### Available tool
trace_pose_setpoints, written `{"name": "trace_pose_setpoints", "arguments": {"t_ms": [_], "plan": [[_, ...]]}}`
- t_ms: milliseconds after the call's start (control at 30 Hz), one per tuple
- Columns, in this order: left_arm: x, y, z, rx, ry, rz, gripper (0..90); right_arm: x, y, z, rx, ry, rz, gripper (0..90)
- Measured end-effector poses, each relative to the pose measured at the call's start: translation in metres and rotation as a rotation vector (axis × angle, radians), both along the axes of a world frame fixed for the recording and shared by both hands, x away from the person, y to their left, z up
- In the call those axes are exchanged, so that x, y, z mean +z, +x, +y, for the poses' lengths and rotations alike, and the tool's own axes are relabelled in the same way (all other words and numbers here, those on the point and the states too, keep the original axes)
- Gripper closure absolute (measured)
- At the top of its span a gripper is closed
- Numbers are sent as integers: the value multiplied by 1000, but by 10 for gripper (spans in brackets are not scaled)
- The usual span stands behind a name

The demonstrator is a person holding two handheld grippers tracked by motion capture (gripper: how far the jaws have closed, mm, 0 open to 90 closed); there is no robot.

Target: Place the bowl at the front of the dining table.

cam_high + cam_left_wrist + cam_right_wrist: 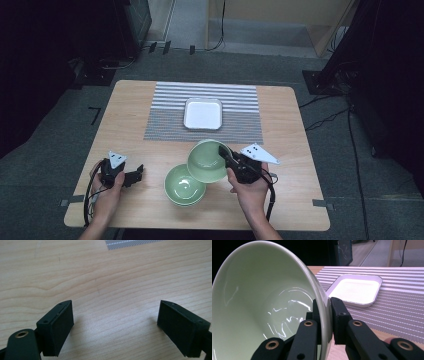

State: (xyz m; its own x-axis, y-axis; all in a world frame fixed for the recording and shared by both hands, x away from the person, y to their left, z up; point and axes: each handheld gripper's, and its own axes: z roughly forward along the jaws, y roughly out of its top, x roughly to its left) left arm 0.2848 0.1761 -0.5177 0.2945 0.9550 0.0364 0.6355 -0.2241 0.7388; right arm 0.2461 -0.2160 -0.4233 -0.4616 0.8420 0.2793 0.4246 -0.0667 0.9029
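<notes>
The right gripper is clamped on the rim of a tilted green bowl, held above and just behind a second green bowl resting on the table. The left gripper, jaws apart and empty, sits low just left of the resting bowl, nearer to it.

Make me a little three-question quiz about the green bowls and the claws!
1. True or false: the right claw pinches the rim of the tilted pale green ceramic bowl.
2. What lies between the jaws of the left claw? A) a spoon B) bare wooden table C) a cup
3. What stands on the grey striped placemat?

Key: 1 true. 2 B. 3 The white square tray.
</notes>
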Motion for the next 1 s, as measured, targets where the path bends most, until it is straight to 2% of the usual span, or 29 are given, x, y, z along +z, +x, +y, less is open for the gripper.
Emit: {"name": "trace_pose_setpoints", "arguments": {"t_ms": [133, 533, 1000], "plan": [[0, 2, 3, 11, -28, 21, 126, 1, 3, 0, -4, -1, -2, 835], [0, 2, 3, 11, -25, 21, 120, 7, 18, 3, -13, -18, -10, 835], [0, 2, 3, 11, -26, 22, 120, 13, 37, 0, -55, -53, -31, 835]]}}
